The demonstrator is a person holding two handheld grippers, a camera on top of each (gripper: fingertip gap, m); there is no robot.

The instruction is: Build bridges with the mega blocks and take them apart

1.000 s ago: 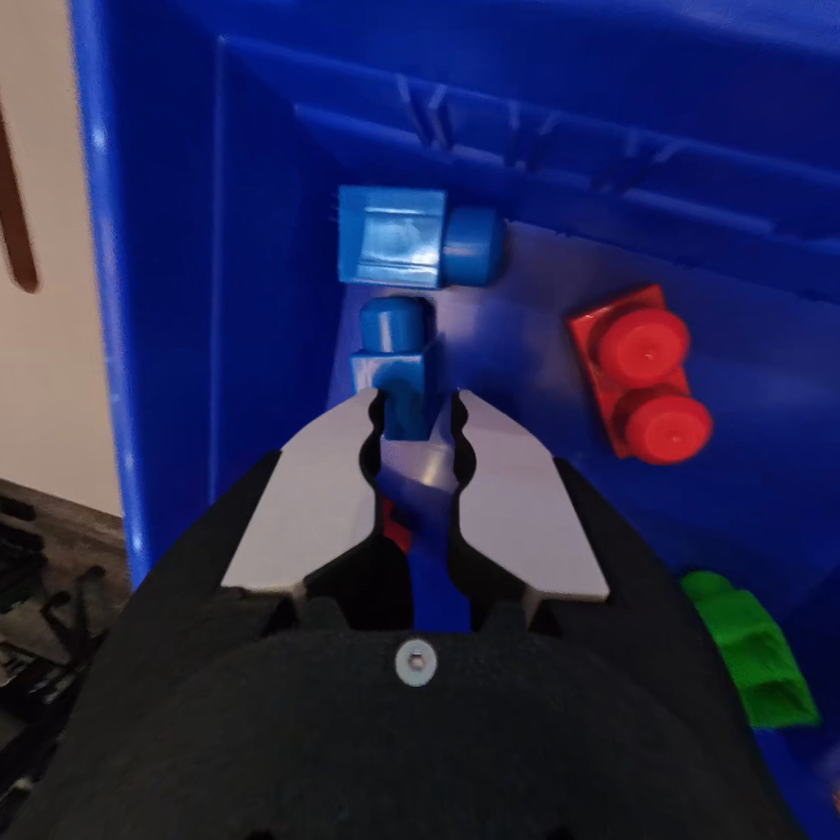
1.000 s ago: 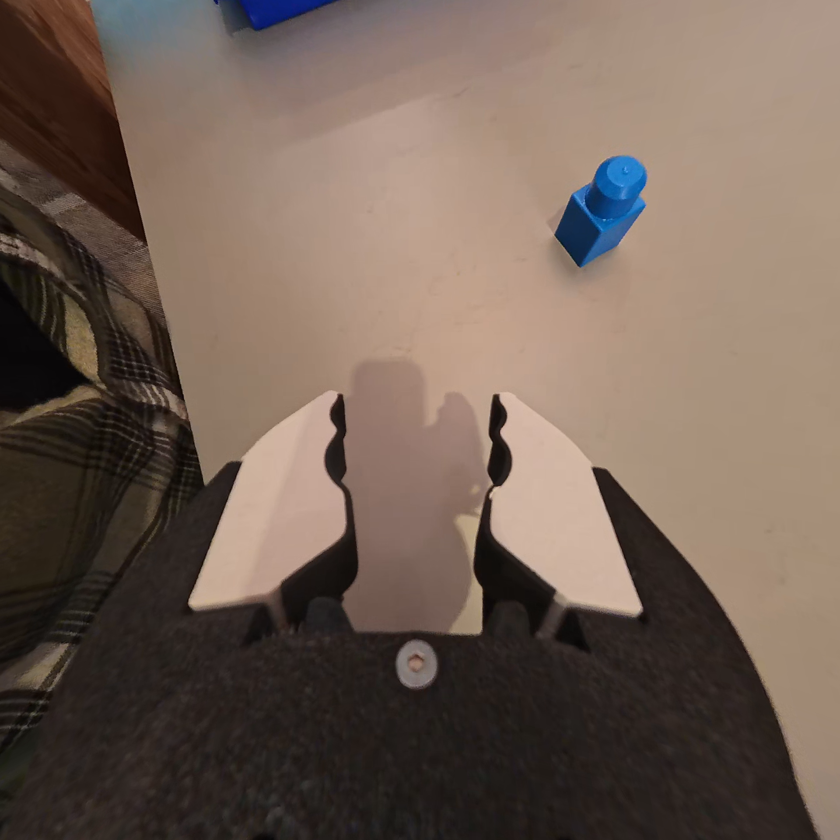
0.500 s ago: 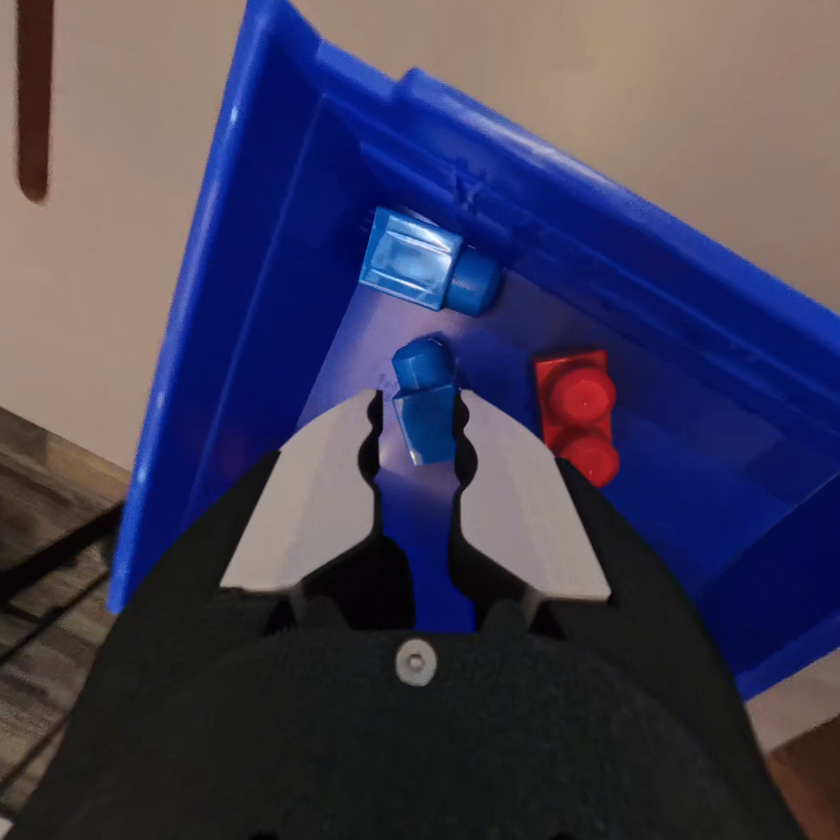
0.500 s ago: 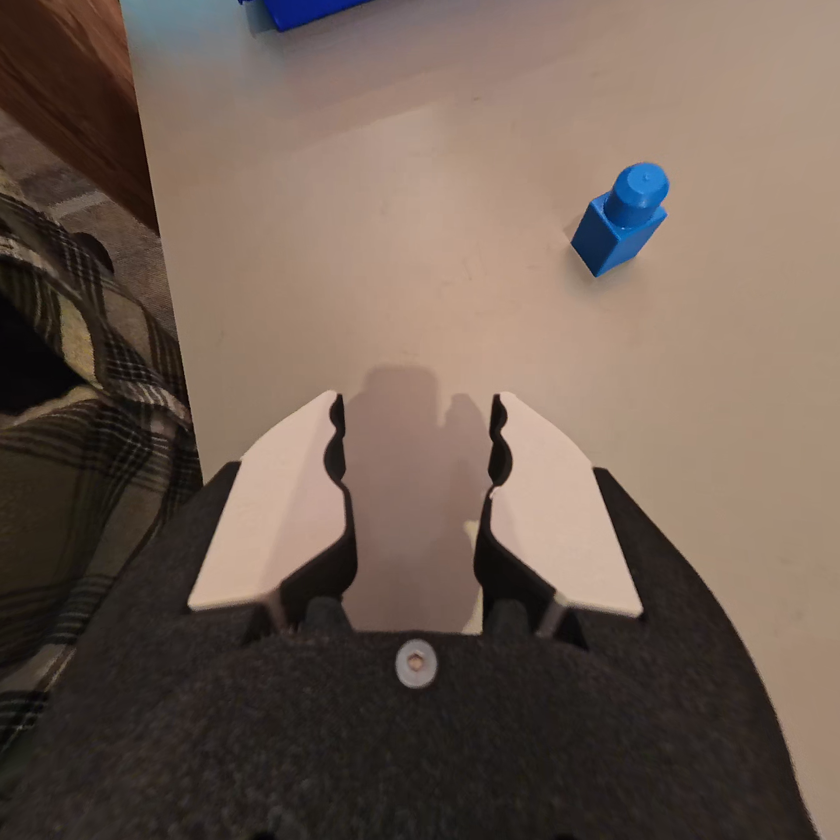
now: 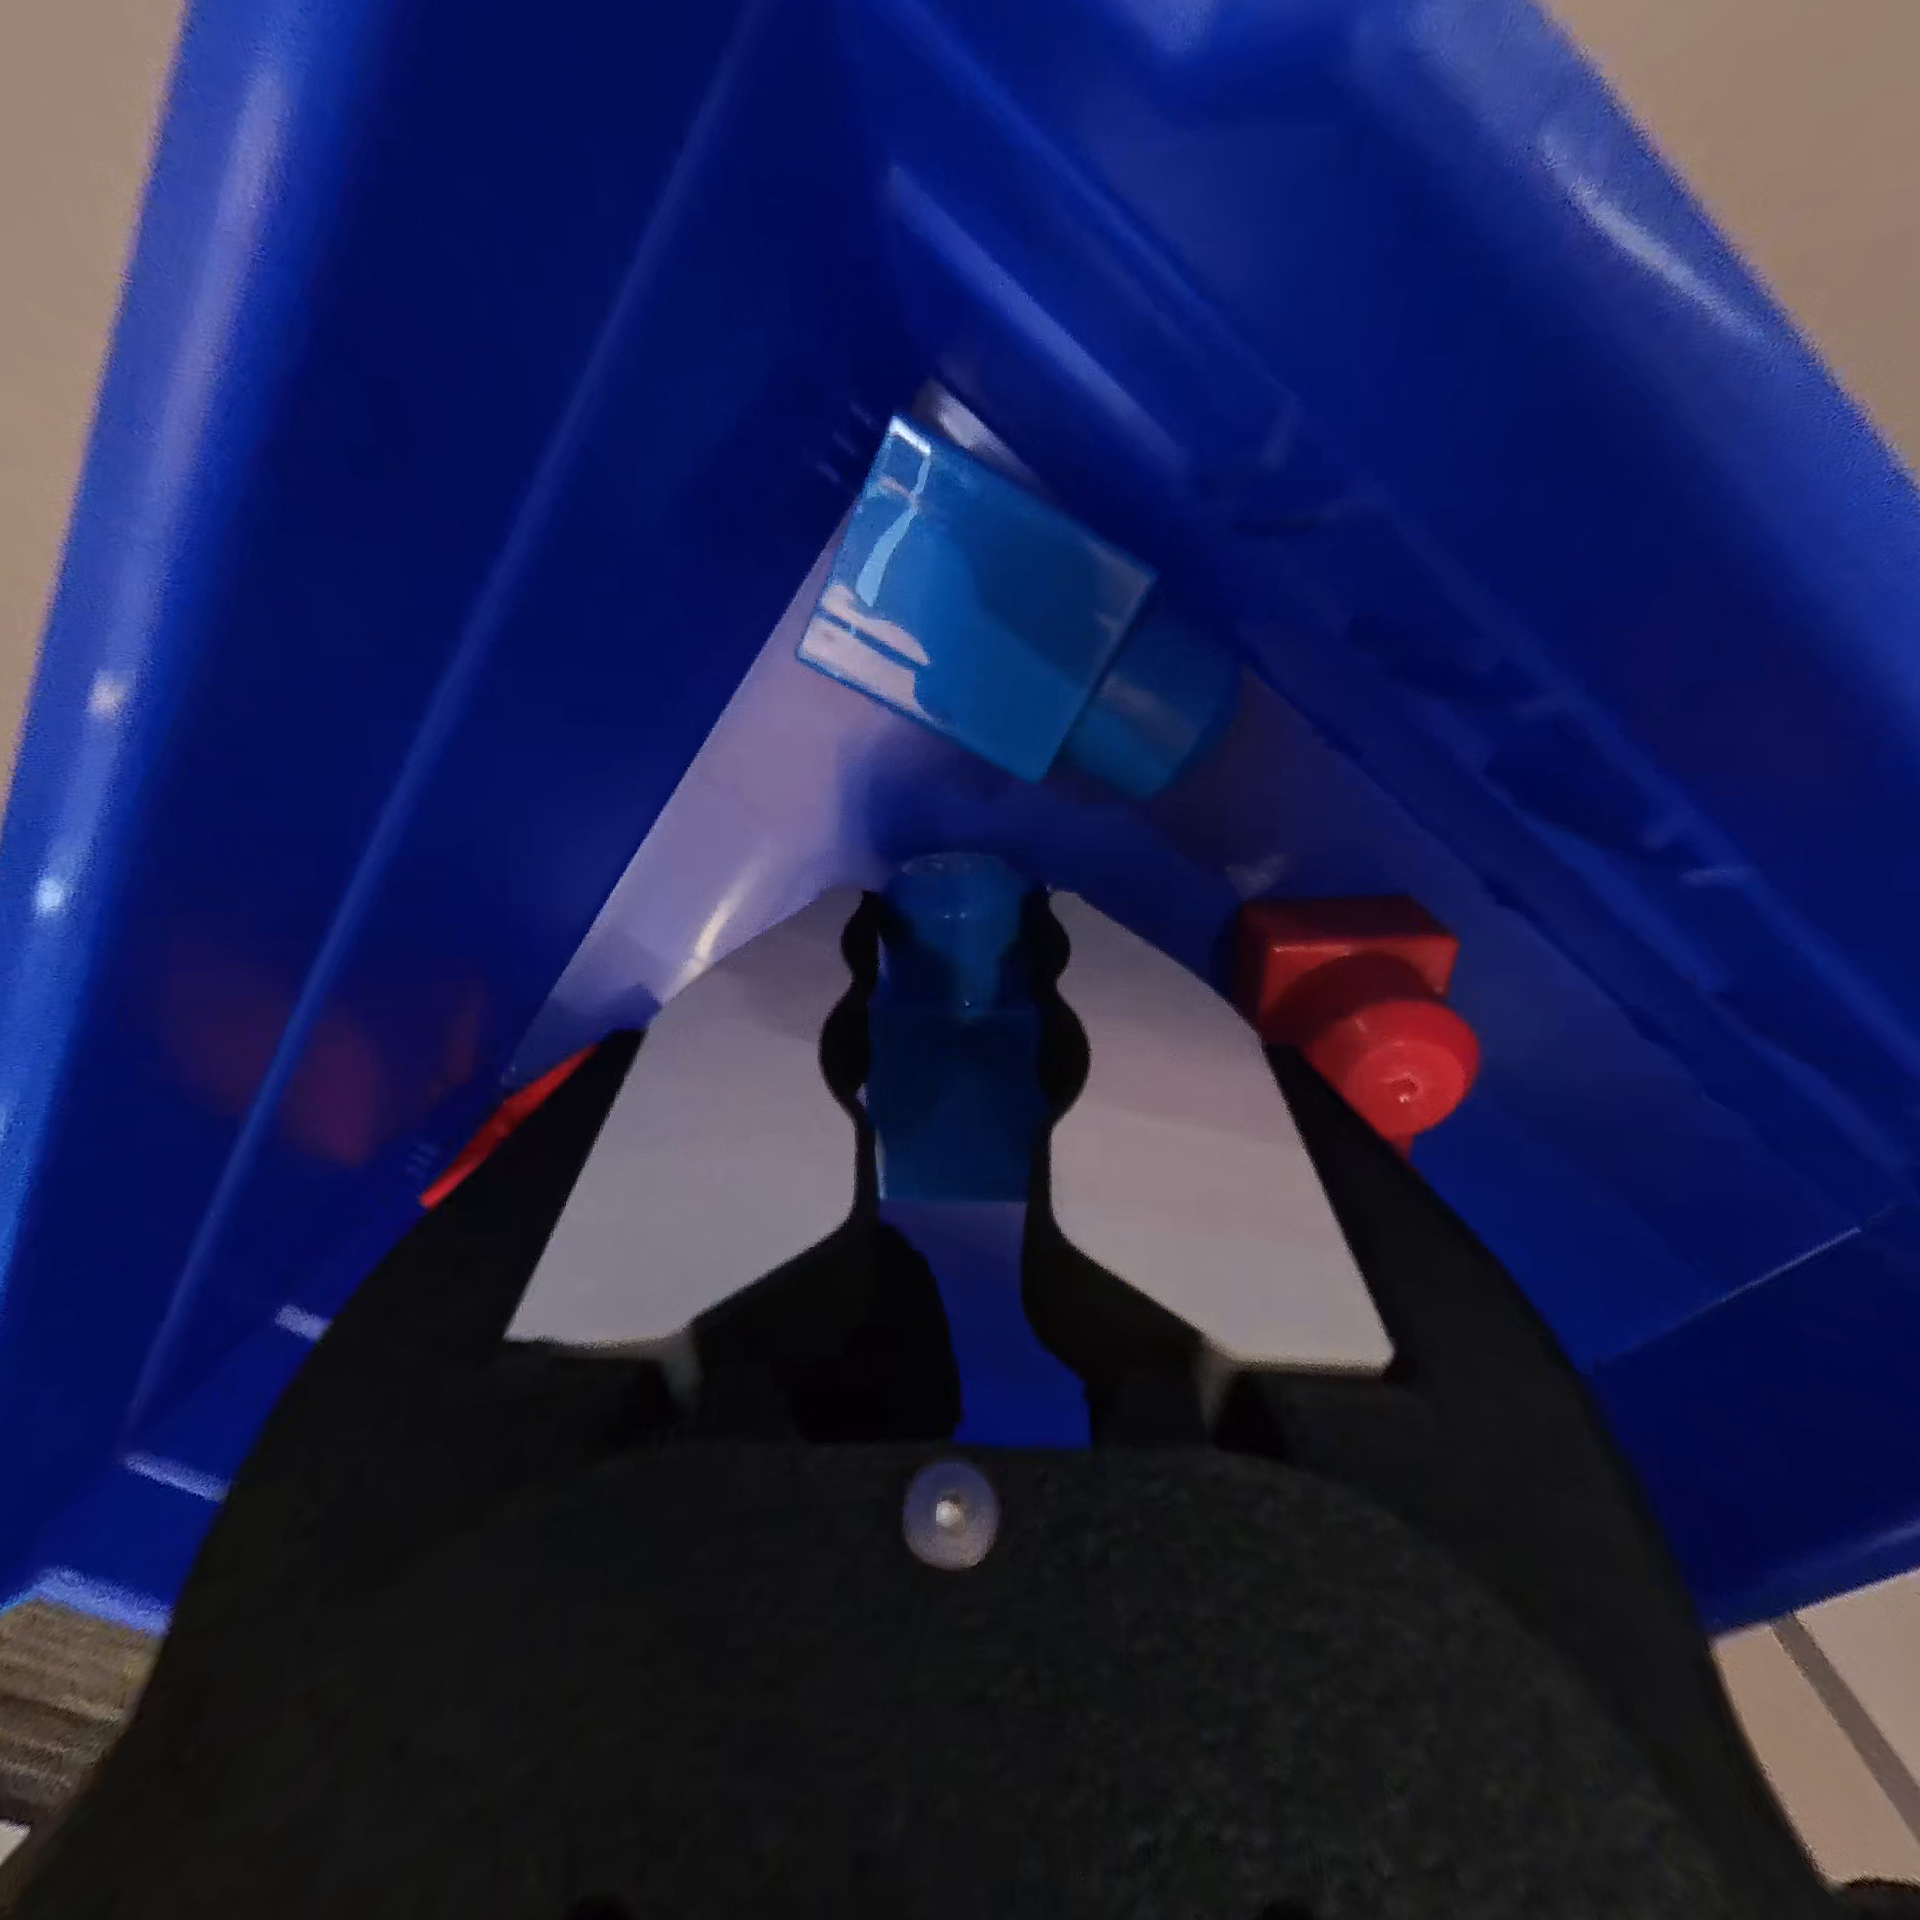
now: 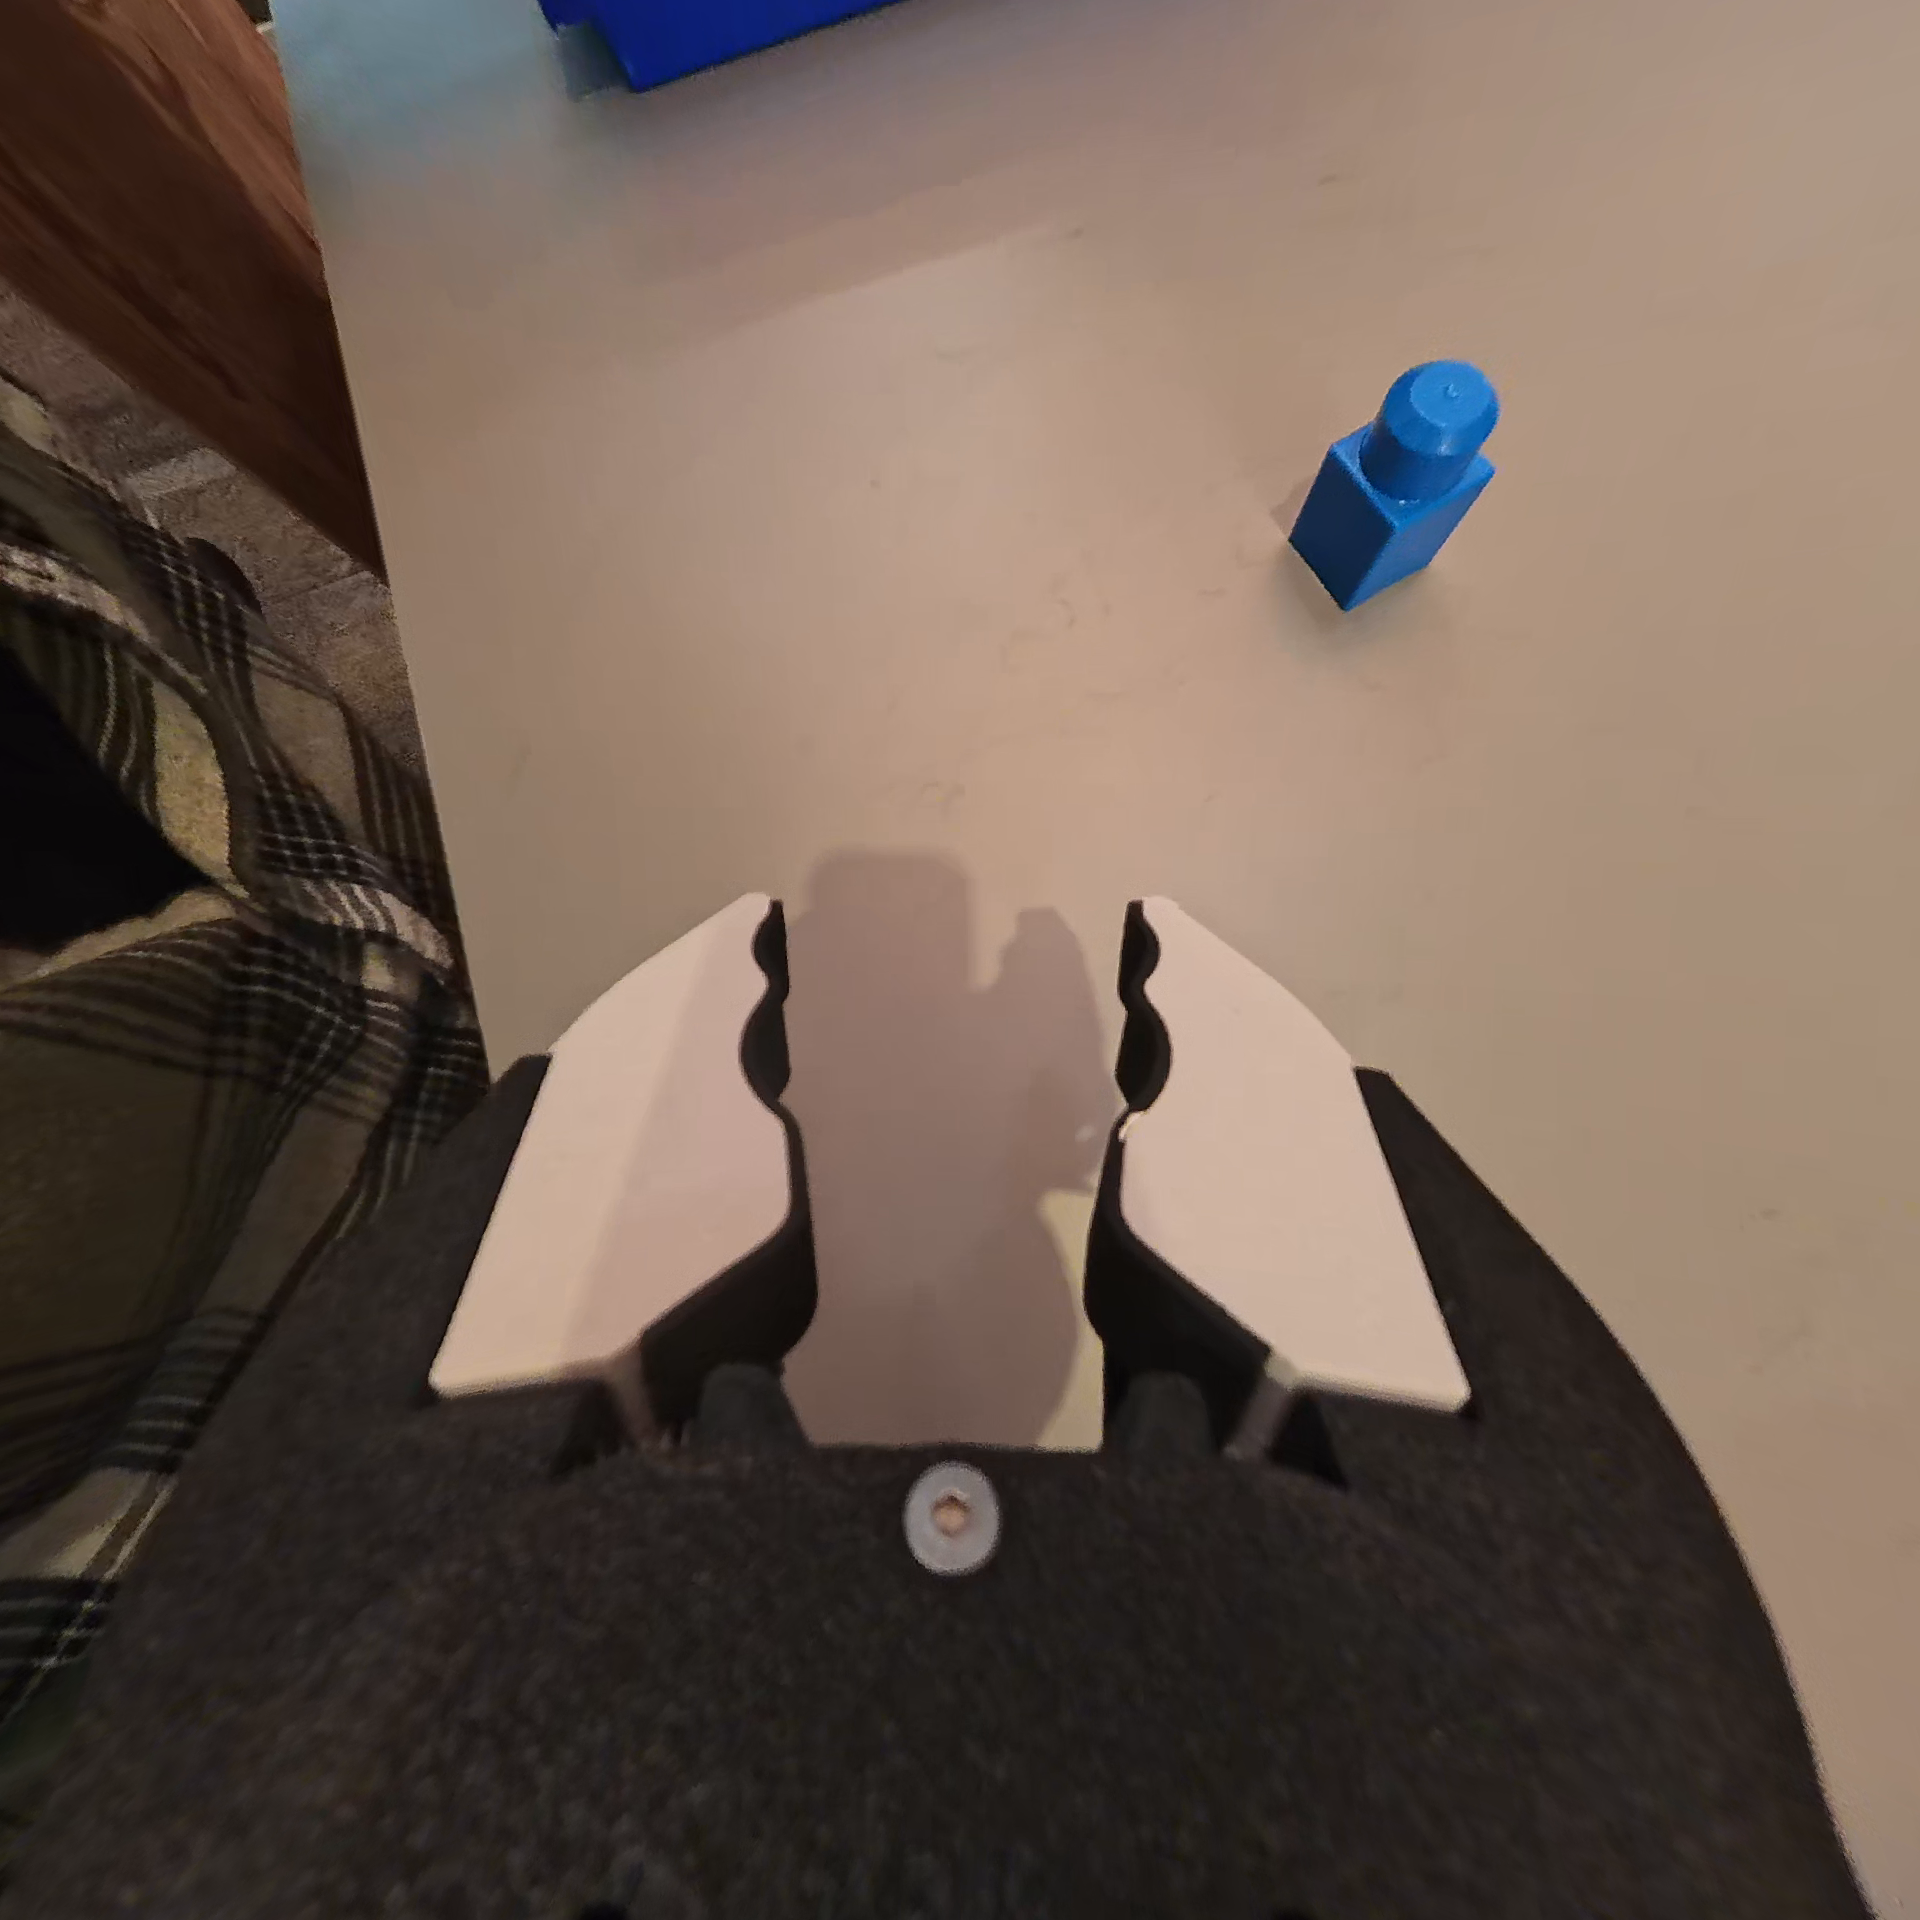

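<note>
In the left wrist view, my left gripper (image 5: 951, 914) is inside the blue bin (image 5: 436, 520), shut on a dark blue one-stud block (image 5: 951, 1081) that points stud forward between the fingers. A lighter blue one-stud block (image 5: 977, 613) lies on its side in the bin's far corner. A red block (image 5: 1351, 997) lies just right of my fingertips. A red piece (image 5: 488, 1132) shows partly at the left finger. In the right wrist view, my right gripper (image 6: 951, 935) is open and empty over the beige table (image 6: 935, 520). A blue one-stud block (image 6: 1392, 488) stands upright ahead to the right.
The bin's walls close in on the left gripper on the left and far sides. A corner of the blue bin (image 6: 707, 31) shows at the top of the right wrist view. The table's left edge, a plaid-clothed person (image 6: 187, 987) and a brown wooden surface (image 6: 156, 208) lie to the left.
The left gripper has swung and turned over the bin with the blue block, which now sits deeper between the fingers. The right gripper has barely moved and stays open.
</note>
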